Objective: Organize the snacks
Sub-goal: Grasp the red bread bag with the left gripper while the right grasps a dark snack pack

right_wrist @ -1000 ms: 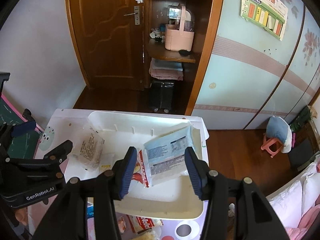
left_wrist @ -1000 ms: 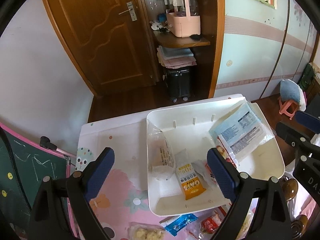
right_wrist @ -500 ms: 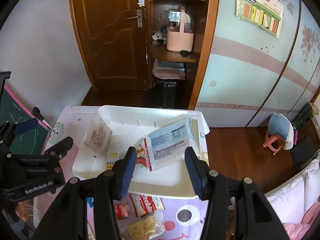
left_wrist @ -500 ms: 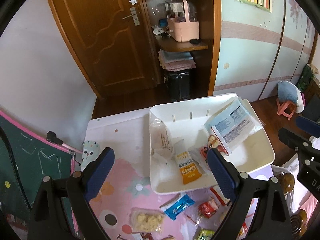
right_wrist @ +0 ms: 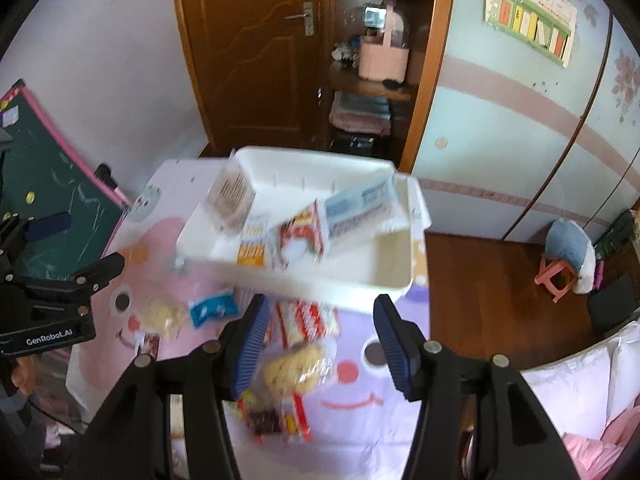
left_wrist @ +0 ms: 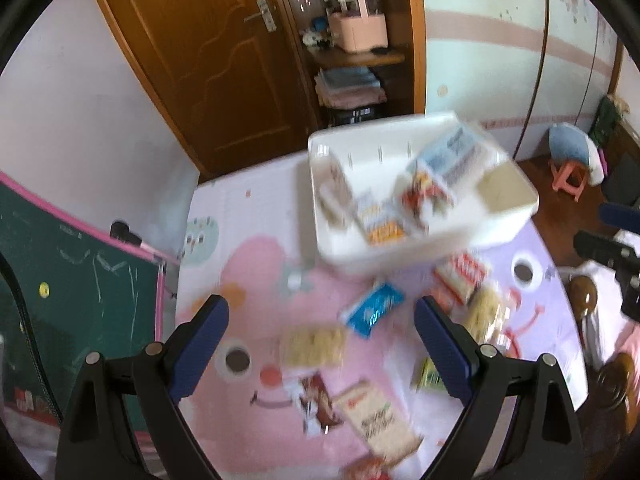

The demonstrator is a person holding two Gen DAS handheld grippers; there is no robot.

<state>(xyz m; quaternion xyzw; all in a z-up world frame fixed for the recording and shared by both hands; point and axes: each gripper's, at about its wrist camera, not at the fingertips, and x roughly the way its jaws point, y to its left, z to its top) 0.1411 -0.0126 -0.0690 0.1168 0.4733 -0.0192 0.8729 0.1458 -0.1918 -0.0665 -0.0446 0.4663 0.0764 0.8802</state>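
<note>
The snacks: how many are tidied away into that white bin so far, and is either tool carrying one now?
Partly done. Several packets already lie in the white bin, among them a large pale blue pack. Neither the left tool nor the right tool holds anything. Left on the mat: a blue packet, a yellow cracker bag and others.

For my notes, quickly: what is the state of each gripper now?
Left gripper: open, holds nothing.
Right gripper: open, holds nothing; jaws just opened further.

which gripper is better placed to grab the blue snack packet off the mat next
Left, probably. The blue snack packet lies just ahead between the open left gripper; the right gripper faces a yellow snack bag instead.
</note>
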